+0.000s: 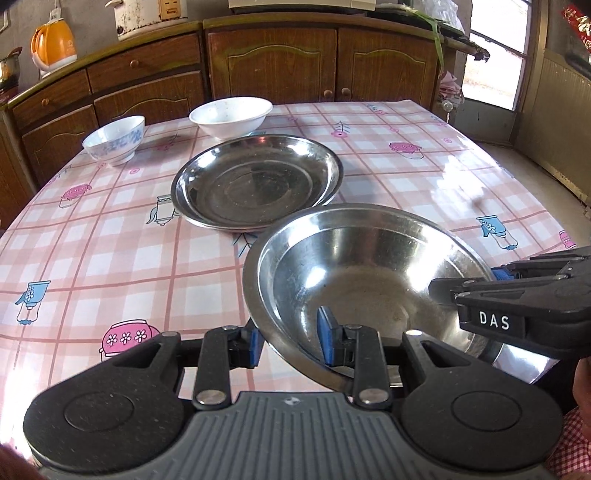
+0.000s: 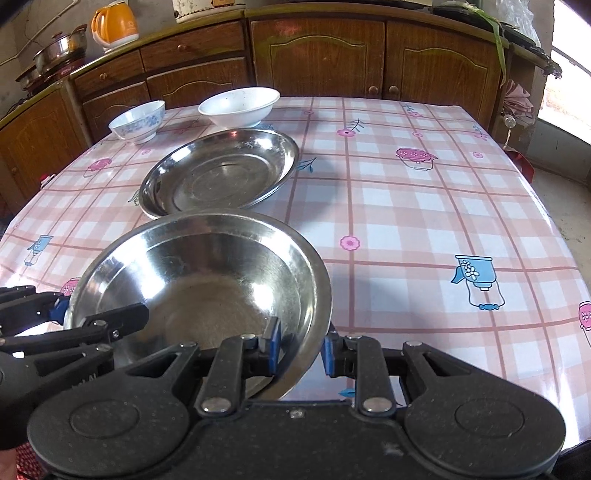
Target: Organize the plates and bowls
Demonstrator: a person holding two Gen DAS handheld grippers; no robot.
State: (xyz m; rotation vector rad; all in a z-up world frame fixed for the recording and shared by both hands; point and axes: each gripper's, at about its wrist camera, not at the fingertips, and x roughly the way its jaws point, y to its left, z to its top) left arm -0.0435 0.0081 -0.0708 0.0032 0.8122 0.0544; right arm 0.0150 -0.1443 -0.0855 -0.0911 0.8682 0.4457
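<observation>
A deep steel bowl (image 1: 369,266) (image 2: 207,273) hangs tilted just above the table, held by both grippers. My left gripper (image 1: 291,341) (image 2: 101,310) is shut on its left rim, one blue pad inside and one outside. On the opposite rim my right gripper (image 2: 301,349) (image 1: 469,284) is shut the same way. Just beyond it a wide steel plate (image 1: 255,184) (image 2: 221,173) lies flat on the cloth. A plain white bowl (image 1: 231,116) (image 2: 240,105) and a smaller blue-patterned bowl (image 1: 114,138) (image 2: 136,120) stand upright at the far left.
The table (image 1: 92,240) (image 2: 424,221) wears a pink checked cloth. Wooden cabinets (image 1: 273,62) line the wall behind, with an orange kettle (image 1: 53,44) (image 2: 114,24) and a lidded pot (image 2: 59,50) on top. A doorway (image 1: 491,66) opens at the right.
</observation>
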